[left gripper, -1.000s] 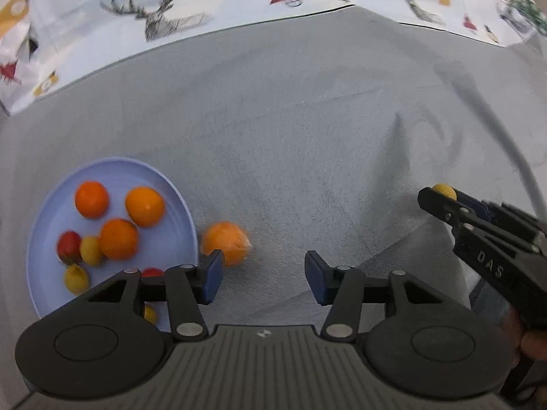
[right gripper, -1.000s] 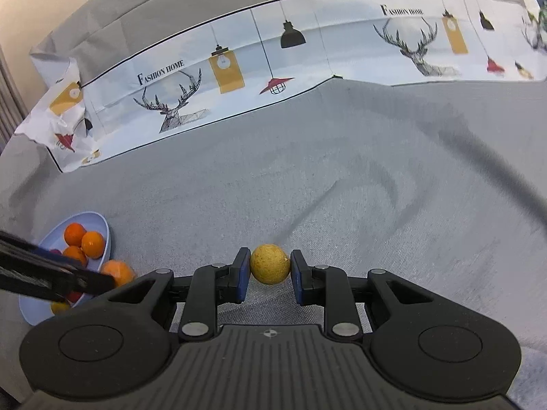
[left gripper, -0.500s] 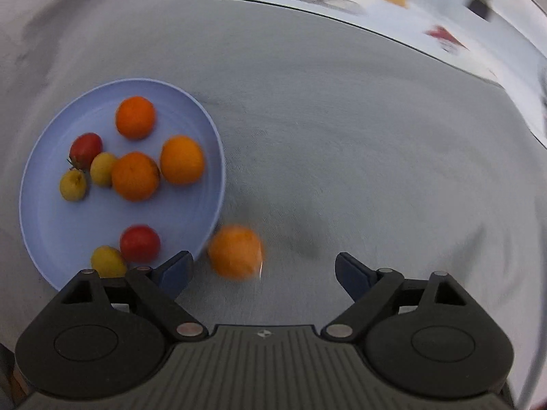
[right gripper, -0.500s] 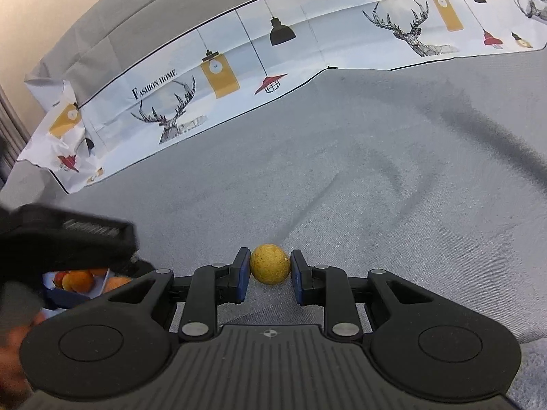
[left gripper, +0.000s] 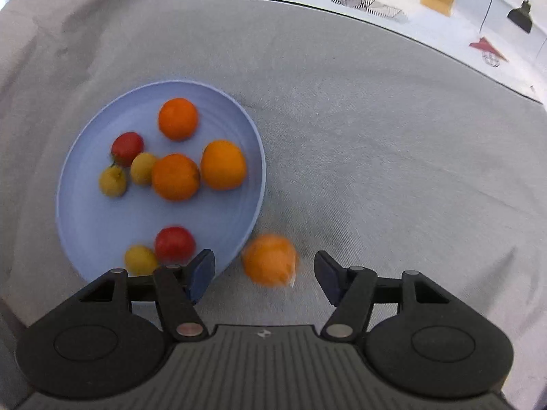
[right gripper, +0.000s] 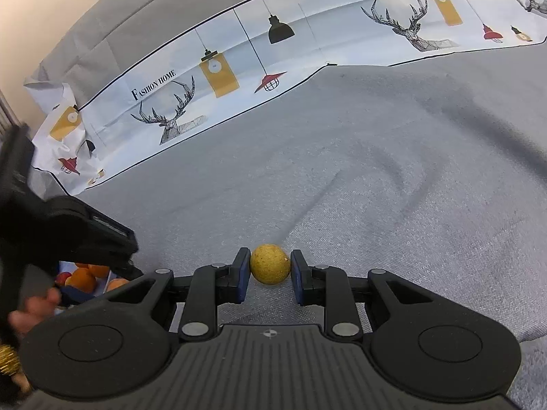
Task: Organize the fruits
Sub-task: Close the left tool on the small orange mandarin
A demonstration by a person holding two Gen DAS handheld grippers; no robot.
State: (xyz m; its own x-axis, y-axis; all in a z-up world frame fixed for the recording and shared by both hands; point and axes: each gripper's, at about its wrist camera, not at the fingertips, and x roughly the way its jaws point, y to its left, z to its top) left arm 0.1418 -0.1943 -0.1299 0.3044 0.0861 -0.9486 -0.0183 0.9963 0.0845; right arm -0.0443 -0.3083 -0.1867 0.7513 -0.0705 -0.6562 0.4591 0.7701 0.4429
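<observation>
A loose orange [left gripper: 270,259] lies on the grey cloth just right of the light-blue plate [left gripper: 85,218]. My left gripper [left gripper: 265,275] points down over it, jaws closing, the orange between them with gaps on both sides. Its left fingertip [left gripper: 201,271] overlaps the plate's rim. The plate holds three oranges, two red fruits and three small yellow ones. My right gripper [right gripper: 270,271] is shut on a small yellow fruit [right gripper: 270,263], held above the cloth. In the right wrist view the left gripper's body [right gripper: 68,229] and a hand [right gripper: 30,311] hide most of the plate.
A white printed sheet with deer and lamps [right gripper: 259,65] runs along the far edge of the grey cloth [left gripper: 393,171]. The cloth has soft wrinkles [right gripper: 342,184]. A gold bracelet [right gripper: 7,358] shows at the hand's wrist.
The left gripper swung and rolled toward the plate; the loose orange went from ahead of the left finger to between the jaws, which opened wide, then narrowed. The right gripper kept still with the yellow fruit.
</observation>
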